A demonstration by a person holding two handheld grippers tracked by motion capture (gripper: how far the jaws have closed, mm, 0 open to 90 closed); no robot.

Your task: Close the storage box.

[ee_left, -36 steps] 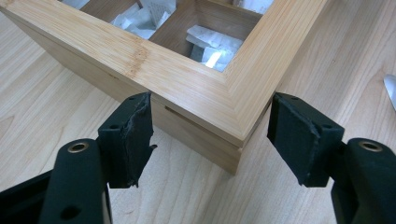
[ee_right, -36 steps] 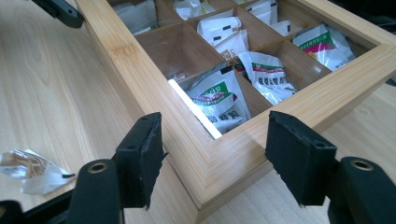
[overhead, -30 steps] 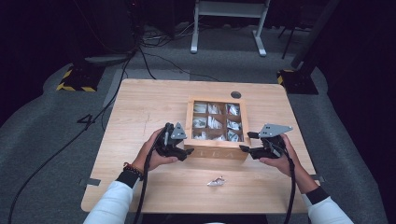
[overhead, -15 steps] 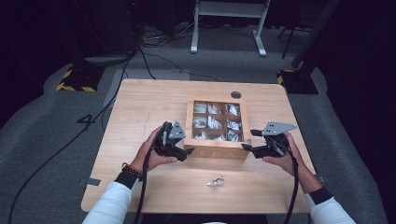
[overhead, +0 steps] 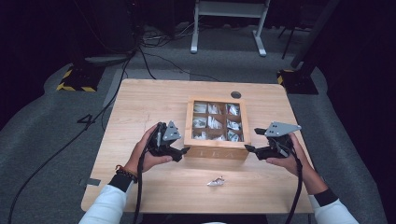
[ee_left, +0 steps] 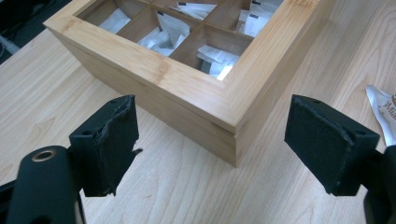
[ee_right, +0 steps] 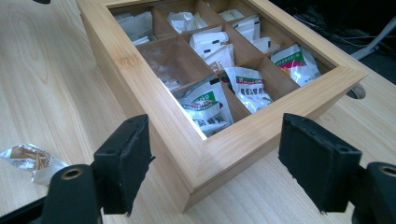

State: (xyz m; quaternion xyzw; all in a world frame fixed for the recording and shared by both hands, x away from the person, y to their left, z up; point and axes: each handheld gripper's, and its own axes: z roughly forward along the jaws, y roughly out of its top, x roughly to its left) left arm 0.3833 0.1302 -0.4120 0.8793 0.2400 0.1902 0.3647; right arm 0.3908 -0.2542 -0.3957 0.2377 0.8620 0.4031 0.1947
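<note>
Opening both claws just now: left gripper and right gripper each sit released at a front corner of the tea box, jaws spread wide with the corner between the pads but nothing pressed. Box rests on the table, bags sorted in its compartments. One loose tea bag lies in front of the box. Reads as box placed and let go; loose bag probably next.

Tea box between grippers (packet nearby)
</note>
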